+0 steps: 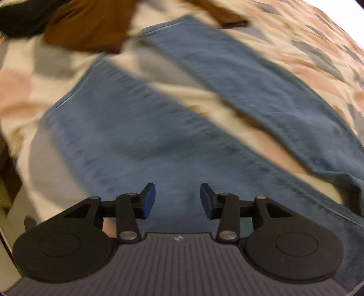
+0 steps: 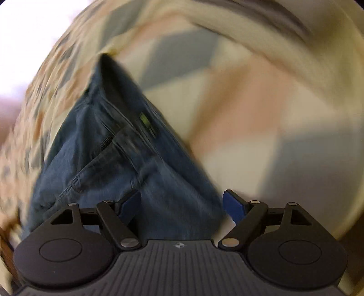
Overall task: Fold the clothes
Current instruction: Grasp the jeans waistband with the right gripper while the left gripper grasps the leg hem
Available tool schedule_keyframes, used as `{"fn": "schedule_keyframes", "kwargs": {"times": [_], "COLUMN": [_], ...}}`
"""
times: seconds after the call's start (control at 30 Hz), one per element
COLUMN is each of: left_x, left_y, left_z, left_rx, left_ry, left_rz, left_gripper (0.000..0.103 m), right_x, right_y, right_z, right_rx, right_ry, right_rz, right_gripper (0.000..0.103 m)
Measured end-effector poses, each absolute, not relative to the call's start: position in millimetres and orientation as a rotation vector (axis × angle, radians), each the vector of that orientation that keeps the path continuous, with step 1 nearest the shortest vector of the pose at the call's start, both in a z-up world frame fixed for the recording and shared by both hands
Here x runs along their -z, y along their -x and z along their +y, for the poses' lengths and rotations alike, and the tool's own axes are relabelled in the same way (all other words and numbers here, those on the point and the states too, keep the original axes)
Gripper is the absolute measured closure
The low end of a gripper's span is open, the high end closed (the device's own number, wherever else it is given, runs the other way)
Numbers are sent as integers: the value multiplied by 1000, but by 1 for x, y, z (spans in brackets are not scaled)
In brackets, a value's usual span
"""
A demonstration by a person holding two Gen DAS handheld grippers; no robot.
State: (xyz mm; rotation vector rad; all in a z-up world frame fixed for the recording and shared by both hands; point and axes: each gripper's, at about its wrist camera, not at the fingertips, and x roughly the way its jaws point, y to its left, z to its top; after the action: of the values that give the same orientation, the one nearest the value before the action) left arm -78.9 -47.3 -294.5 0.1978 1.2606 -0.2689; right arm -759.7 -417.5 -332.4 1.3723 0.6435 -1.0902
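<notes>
Left wrist view, near to far. The left gripper [image 1: 178,200] points steeply down with its blue pads [image 1: 149,200] partly apart; nothing lies between them, and they hover above denim without a visible grip. Directly beneath and beyond them spreads a pair of blue jeans [image 1: 127,127], laid out on a patchwork bedspread [image 1: 18,91] of cream, pink and grey blocks. The two legs run diagonally toward the upper part of the view, well apart, with a strip of bedspread showing between them. At the far edge, a brown garment [image 1: 91,29] lies on the bedspread just beyond the leg ends, and a black garment [image 1: 20,18] sits beside it in the upper left corner. Motion blur softens most detail.

Right wrist view, near to far. The right gripper [image 2: 182,205] stands wide open, holding nothing; its pads do not press on cloth. The jeans [image 2: 109,154] fill the gap between the jaws and extend away, the waistband end with zipper fly and a small green label visible at mid-distance. The bedspread [image 2: 261,102] surrounds the denim on both sides and, at the top of the view, rises in a cream fold.
</notes>
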Motion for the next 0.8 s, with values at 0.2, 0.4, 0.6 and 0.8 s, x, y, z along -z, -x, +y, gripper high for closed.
{"fn": "schedule_keyframes", "kwargs": {"times": [0.2, 0.4, 0.6, 0.8], "left_x": [309, 333, 347, 319], "left_y": [55, 26, -8, -33], "left_z": [37, 102, 116, 105], "left_rx": [177, 116, 132, 249], "left_ry": [-61, 187, 321, 189], "left_rz": [1297, 1302, 1254, 1193], "left_gripper": [61, 55, 56, 101], "right_x": [354, 369, 362, 332], "right_y": [758, 731, 727, 732], "right_z": [-371, -363, -356, -354], "right_rx": [1204, 1247, 1358, 1368], "right_ry": [-1507, -1486, -1454, -1373], "right_rz": [460, 410, 432, 454], "right_gripper": [27, 23, 76, 94]}}
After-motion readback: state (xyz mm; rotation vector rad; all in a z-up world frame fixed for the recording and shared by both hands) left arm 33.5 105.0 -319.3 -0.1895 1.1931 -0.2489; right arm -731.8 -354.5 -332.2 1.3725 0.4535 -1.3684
